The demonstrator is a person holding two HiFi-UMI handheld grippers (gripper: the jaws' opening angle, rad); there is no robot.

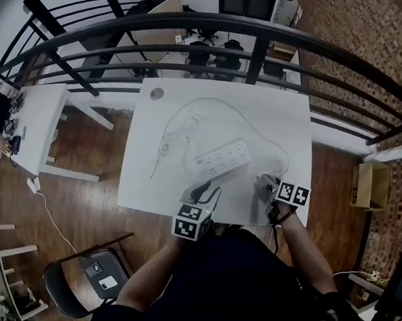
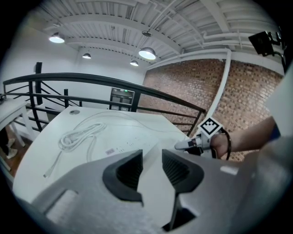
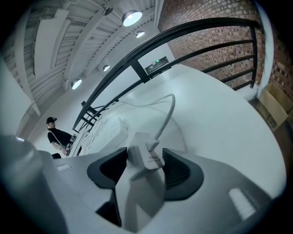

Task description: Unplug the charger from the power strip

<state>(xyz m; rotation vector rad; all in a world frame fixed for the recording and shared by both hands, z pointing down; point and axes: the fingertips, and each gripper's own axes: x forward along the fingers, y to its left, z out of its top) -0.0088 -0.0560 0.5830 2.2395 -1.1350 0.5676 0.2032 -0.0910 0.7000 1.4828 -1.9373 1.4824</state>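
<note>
A white power strip [image 1: 221, 158] lies in the middle of the white table [image 1: 148, 180], also seen in the left gripper view [image 2: 123, 146] and the right gripper view [image 3: 107, 130]. The white charger [image 3: 146, 155] is out of the strip and rests on the table, its cable [image 3: 167, 114] curving away. My right gripper [image 3: 145, 170] straddles the charger with its jaws open, the pads close beside it. That gripper sits near the table's front edge [image 1: 270, 186]. My left gripper [image 1: 204, 190] hovers in front of the strip, open a little [image 2: 151, 171], with nothing between its fingers.
A coiled white cable [image 1: 175, 134] lies left of the strip. A black railing [image 1: 247, 31] curves behind the table. A chair [image 1: 92, 271] stands at the lower left, a cardboard box [image 1: 369, 183] at the right. A person [image 3: 57, 135] stands far off.
</note>
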